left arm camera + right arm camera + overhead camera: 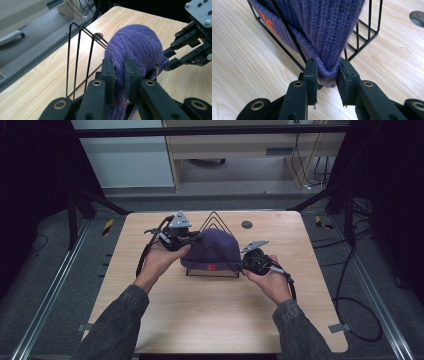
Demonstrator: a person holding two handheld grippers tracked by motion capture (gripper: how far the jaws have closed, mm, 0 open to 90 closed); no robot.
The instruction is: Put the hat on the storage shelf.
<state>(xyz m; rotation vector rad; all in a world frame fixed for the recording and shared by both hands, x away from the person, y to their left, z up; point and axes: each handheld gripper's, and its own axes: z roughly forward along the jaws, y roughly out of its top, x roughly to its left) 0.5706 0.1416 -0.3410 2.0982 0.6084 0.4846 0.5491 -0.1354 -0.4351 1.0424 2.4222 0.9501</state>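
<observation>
A purple knit beanie [216,251] with an orange tag on its cuff sits draped over a black wire rack [212,220] near the middle of the table. My left gripper [194,239] pinches the hat's left edge; in the left gripper view its jaws are shut on a fold of the beanie [135,45] at the left gripper [119,75]. My right gripper [246,265] grips the cuff at the right end; in the right gripper view the right gripper [327,75] is shut on the beanie [322,27] beside the rack [362,37].
The wooden table [210,320] has free room in front of the rack and to both sides. A round grey grommet [246,224] sits in the tabletop behind the hat. Black frame struts and cables lie on the floor around the table.
</observation>
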